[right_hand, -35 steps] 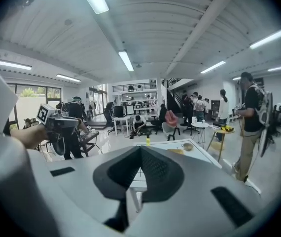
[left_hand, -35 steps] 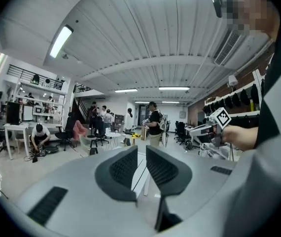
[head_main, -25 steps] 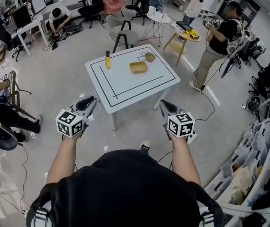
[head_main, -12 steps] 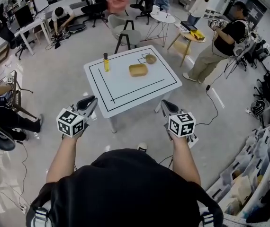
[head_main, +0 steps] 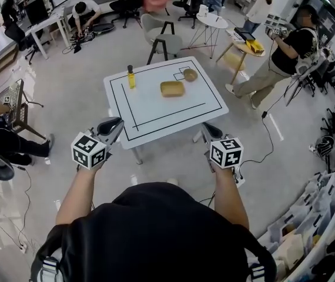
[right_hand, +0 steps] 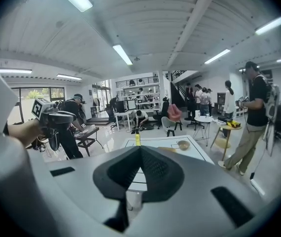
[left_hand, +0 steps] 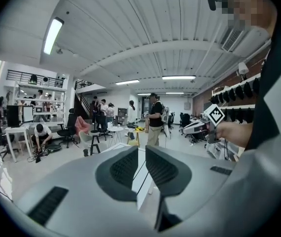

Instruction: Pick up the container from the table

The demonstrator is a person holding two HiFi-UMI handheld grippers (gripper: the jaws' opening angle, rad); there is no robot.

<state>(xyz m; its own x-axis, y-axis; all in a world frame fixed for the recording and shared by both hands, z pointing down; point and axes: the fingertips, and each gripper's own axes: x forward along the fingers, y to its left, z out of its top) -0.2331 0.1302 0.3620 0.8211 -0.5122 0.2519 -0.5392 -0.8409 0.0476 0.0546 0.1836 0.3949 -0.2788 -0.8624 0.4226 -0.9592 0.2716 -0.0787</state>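
Observation:
The container [head_main: 172, 89] is a shallow tan rectangular tray near the middle of the white table [head_main: 156, 113], which carries black tape lines. In the right gripper view the container [right_hand: 167, 149] peeks past the jaw tips. My left gripper [head_main: 111, 125] hovers short of the table's near left edge, its jaws a narrow gap apart and empty [left_hand: 141, 149]. At the near right corner my right gripper [head_main: 210, 131] is shut on nothing [right_hand: 139, 149]. Both are well short of the container.
A yellow bottle [head_main: 131, 76] stands at the table's far left, and a round bowl [head_main: 190, 74] sits at its far right. A grey chair [head_main: 168, 43] and round side tables [head_main: 211, 21] lie beyond. A standing person [head_main: 285, 57] is at the right, others at desks [head_main: 85, 16].
The table has come nearer and lower in the head view. Both grippers have advanced toward its near edge. The jaws look the same as before.

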